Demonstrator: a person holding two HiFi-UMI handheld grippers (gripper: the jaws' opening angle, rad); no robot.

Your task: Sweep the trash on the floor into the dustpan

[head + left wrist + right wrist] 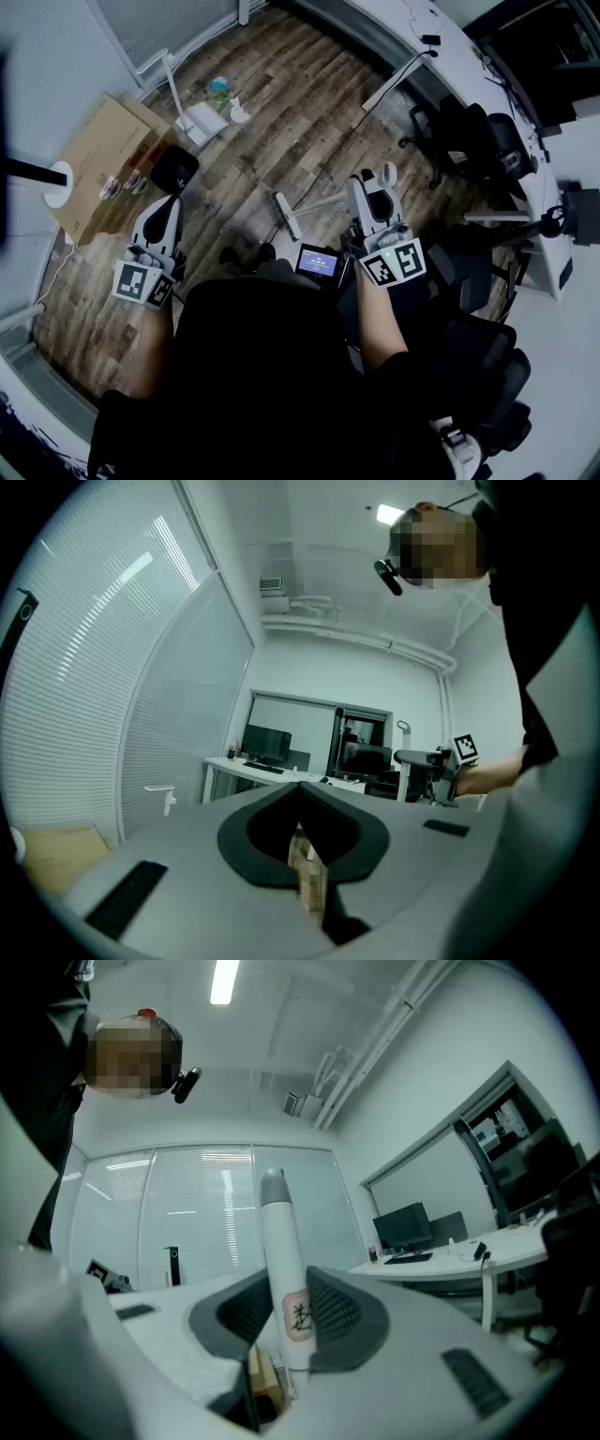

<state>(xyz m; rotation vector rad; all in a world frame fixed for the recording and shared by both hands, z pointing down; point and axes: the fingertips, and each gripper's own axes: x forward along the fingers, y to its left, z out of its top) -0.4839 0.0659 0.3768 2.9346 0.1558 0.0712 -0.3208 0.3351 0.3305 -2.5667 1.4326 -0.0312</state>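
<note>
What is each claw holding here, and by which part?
Right claw grips the broom's white handle near its top end, at the label. Left claw is shut on nothing.

Office, no question: a long white desk [450, 42] curves past at one o'clock, black swivel chairs [487, 141] parked alongside, monitors [267, 745] on a desk, slatted blinds [94, 667], and a wood-plank floor [300, 112] underfoot.

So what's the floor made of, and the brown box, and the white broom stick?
Floor: wood or wood-look planks, matte; streaky grain and board seams show.
Cardboard box: plain tan cardboard, dull, with a fold line.
Broom handle: smooth white, slightly shiny; probably plastic or painted metal, can't tell which.
</note>
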